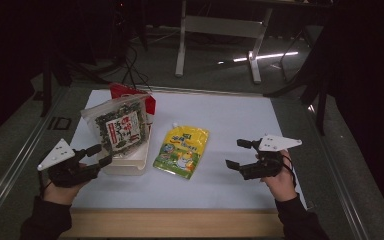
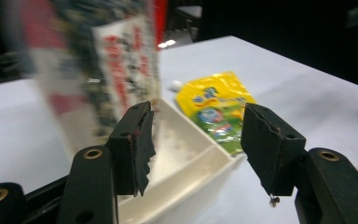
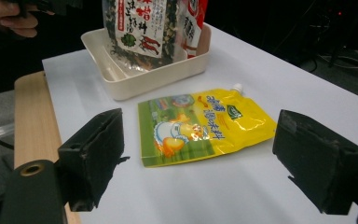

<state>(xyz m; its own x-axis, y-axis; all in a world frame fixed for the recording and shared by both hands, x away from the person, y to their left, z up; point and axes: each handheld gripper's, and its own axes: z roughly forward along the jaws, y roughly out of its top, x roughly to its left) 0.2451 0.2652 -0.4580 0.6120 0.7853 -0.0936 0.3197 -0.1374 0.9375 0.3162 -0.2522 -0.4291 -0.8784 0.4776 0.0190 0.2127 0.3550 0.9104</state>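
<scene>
The fingers of the left gripper [image 1: 101, 155] stand apart with nothing between them, just beside the near left corner of the white tray [image 1: 130, 165]; in the left gripper view the same fingers [image 2: 133, 140] frame that tray's corner, and none of their pads touch it. The seaweed bag [image 1: 120, 127] stands in the tray, leaning back against a red packet [image 1: 130, 92] behind it, its clear front with the red-and-white label facing the person. In the left gripper view the bag is blurred. The fingers of the right gripper [image 1: 236, 154] are spread wide and hold nothing, hanging over the bare white desk [image 1: 230, 115] on the right side, well apart from the tray. Between the two grippers lies the yellow-and-green spouted pouch [image 1: 181, 151], flat on the desk just right of the tray, its white cap pointing away from the person. In the right gripper view the pouch [image 3: 200, 126] lies beyond the open fingers [image 3: 98, 149], with the tray and bag farther off
</scene>
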